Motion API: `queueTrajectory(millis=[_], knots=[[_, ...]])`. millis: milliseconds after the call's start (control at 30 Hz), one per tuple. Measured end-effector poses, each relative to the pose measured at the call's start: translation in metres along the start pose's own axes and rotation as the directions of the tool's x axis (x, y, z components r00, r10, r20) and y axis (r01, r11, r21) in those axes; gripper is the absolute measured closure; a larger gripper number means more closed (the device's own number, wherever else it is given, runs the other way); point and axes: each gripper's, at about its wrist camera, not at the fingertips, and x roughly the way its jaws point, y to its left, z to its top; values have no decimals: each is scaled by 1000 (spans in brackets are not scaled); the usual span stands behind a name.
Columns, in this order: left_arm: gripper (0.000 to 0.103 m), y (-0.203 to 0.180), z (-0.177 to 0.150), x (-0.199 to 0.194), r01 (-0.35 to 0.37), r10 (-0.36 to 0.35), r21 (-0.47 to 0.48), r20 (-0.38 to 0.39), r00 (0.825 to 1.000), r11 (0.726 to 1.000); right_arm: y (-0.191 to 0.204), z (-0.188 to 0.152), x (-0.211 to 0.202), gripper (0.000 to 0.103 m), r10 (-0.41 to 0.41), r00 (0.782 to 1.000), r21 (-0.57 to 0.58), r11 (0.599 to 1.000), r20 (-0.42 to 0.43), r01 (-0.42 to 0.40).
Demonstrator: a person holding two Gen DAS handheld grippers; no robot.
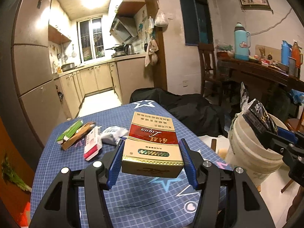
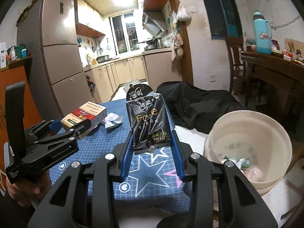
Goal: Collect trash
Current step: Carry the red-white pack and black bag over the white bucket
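Observation:
My left gripper (image 1: 152, 153) is shut on a gold and red cigarette carton (image 1: 152, 142) and holds it above the blue star-patterned table (image 1: 144, 195). The carton also shows in the right wrist view (image 2: 85, 116). My right gripper (image 2: 152, 148) is shut on a black tissue pack (image 2: 147, 121) and holds it upright above the table's right edge, next to the white bucket (image 2: 252, 138). In the left wrist view the tissue pack (image 1: 258, 115) hangs over the bucket (image 1: 247, 148). The bucket holds some wrappers (image 2: 245, 163).
On the table's far left lie a green box (image 1: 70, 130), a brown box (image 1: 77, 137), a pink and white box (image 1: 93, 144) and a crumpled white wrapper (image 1: 113, 134). A black cloth heap (image 1: 186, 108) lies behind the table. A wooden sideboard with flasks (image 1: 266, 66) stands at right.

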Motion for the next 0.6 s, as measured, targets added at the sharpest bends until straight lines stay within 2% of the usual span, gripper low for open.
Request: queueTrajectory(millis=[333, 600], knots=[[44, -54, 16, 17, 85, -86, 79, 7, 996, 993, -44, 7, -28, 67, -120, 991, 47, 992, 59, 117], [44, -111, 28, 37, 193, -194, 150, -9, 981, 970, -93, 9, -46, 67, -243, 967, 76, 968, 74, 238]])
